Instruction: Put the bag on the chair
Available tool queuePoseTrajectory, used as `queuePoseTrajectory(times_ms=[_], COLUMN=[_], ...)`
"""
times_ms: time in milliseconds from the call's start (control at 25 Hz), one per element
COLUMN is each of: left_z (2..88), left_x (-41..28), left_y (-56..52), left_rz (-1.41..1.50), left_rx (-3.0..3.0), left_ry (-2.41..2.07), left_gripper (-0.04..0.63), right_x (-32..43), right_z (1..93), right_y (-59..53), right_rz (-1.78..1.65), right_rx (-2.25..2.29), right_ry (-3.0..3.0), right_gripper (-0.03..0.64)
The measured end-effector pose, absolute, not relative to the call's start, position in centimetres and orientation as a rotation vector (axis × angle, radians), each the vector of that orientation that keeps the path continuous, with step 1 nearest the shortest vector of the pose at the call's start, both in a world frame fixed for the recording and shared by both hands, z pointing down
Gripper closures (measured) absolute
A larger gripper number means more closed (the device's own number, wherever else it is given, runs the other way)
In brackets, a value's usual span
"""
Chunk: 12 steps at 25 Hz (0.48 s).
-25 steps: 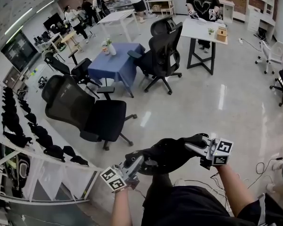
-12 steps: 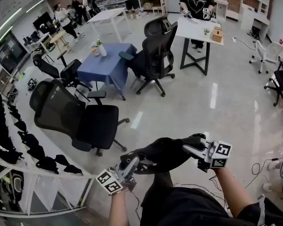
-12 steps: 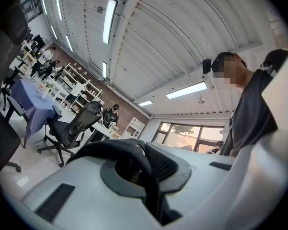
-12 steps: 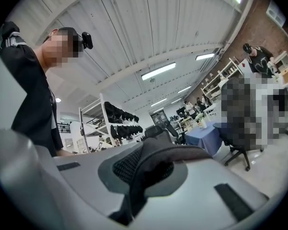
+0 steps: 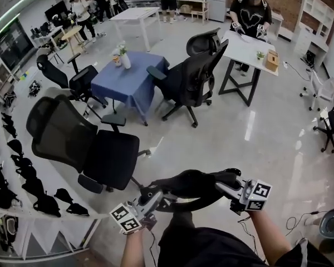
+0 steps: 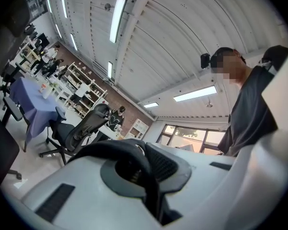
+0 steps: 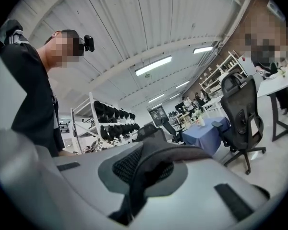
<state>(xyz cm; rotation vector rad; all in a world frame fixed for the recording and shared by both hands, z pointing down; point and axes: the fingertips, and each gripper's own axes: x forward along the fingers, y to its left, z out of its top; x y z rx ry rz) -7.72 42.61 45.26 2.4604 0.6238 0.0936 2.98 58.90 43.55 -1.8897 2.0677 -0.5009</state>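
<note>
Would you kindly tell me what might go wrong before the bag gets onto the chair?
1. The bag hangs only by thin black parts pinched in the left gripper and the right gripper; either might slip and drop it.
2. The chair has an armrest beside its seat, so the wide bag could snag there.

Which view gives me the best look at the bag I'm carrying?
The head view: most of the black bag shows there, stretched between the left tool and the right tool. The left gripper view and the right gripper view each show only a strip of its fabric pinched in that tool.
</note>
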Motion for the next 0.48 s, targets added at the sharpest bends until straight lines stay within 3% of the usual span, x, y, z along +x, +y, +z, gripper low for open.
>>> queuePoseTrajectory(times_ms=[480], left_z=[43.6], left_x=[0.9], left_y=[32.2], left_rz=[0.106], left_rx=[2.482], left_ry=[0.562], left_gripper=[0.569], right_x=[13.4], right_z=[42.1], right_y=[47.4], right_rz=[-0.52], right_rx=[-1.848], right_ry=[2.073], right_gripper=[0.598])
